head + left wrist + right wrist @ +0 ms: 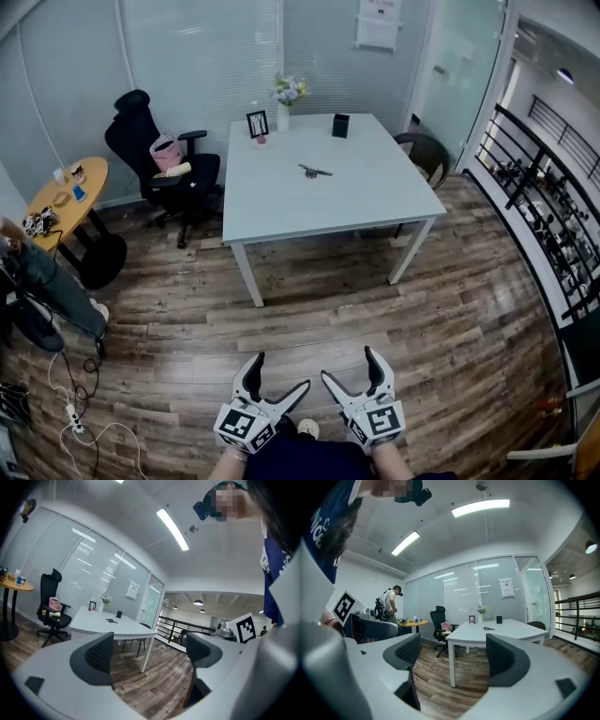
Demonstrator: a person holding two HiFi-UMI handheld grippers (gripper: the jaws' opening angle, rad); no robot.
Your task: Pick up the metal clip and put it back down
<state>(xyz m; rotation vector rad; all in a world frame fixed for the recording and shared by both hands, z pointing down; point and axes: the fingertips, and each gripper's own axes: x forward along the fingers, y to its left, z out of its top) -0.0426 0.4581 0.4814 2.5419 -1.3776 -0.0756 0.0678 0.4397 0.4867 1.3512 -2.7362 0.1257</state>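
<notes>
You have nothing done yet: the metal clip (315, 172) lies untouched on the table (281, 199), well away from your left gripper (279, 373) and right gripper (351, 366), both spread and empty.

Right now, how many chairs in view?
2: a black office chair left of the white table, and a dark chair behind its far right corner. More may be hidden.
</notes>
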